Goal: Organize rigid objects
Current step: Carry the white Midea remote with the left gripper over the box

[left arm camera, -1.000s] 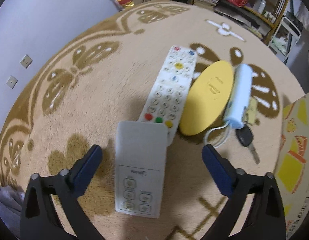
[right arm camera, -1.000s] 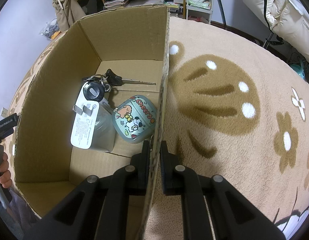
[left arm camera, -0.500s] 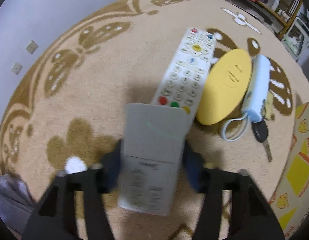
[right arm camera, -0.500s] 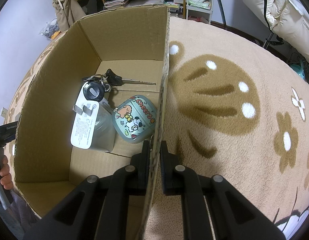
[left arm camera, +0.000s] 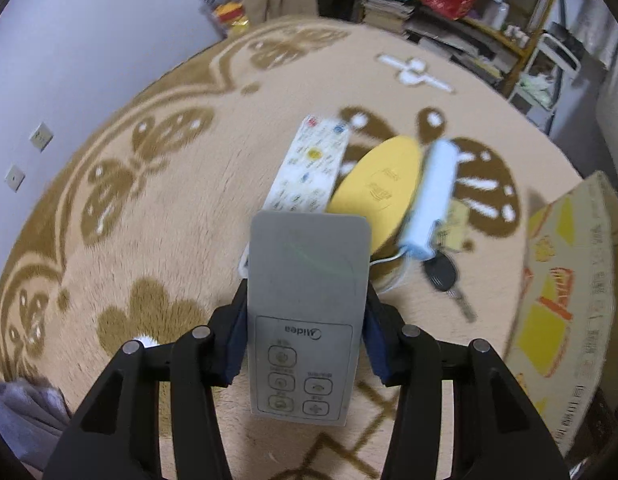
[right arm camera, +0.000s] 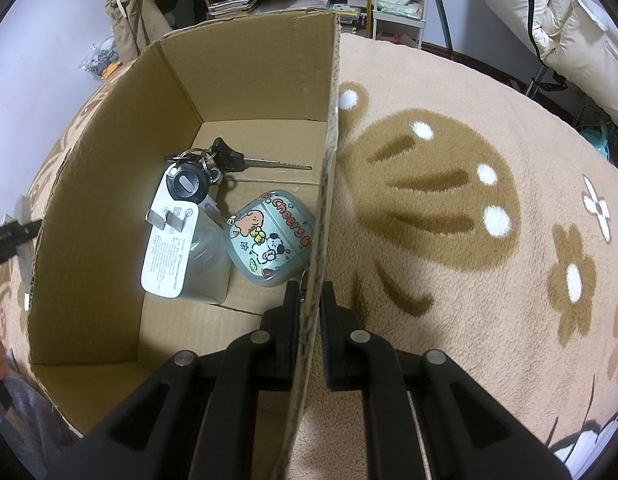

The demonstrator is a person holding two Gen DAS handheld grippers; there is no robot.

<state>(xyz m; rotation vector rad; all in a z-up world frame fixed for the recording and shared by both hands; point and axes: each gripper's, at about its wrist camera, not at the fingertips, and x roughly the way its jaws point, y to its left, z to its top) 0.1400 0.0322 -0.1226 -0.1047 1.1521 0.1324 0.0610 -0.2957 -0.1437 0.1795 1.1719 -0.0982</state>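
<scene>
- Your left gripper (left arm camera: 307, 332) pinched the grey remote (left arm camera: 307, 312) by its sides, above the carpet (left arm camera: 157, 216).
- Your right gripper (right arm camera: 311, 300) was clamped on the cardboard box (right arm camera: 245, 80) wall.

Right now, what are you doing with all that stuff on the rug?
A person is tidying small things into a cardboard box. The left gripper is clamped on a grey Midea remote, lifted above the rug. The right gripper pinches the box's side wall. A charger, keys and a cartoon case lie inside. A white remote, yellow disc and blue tube wait on the rug.
</scene>
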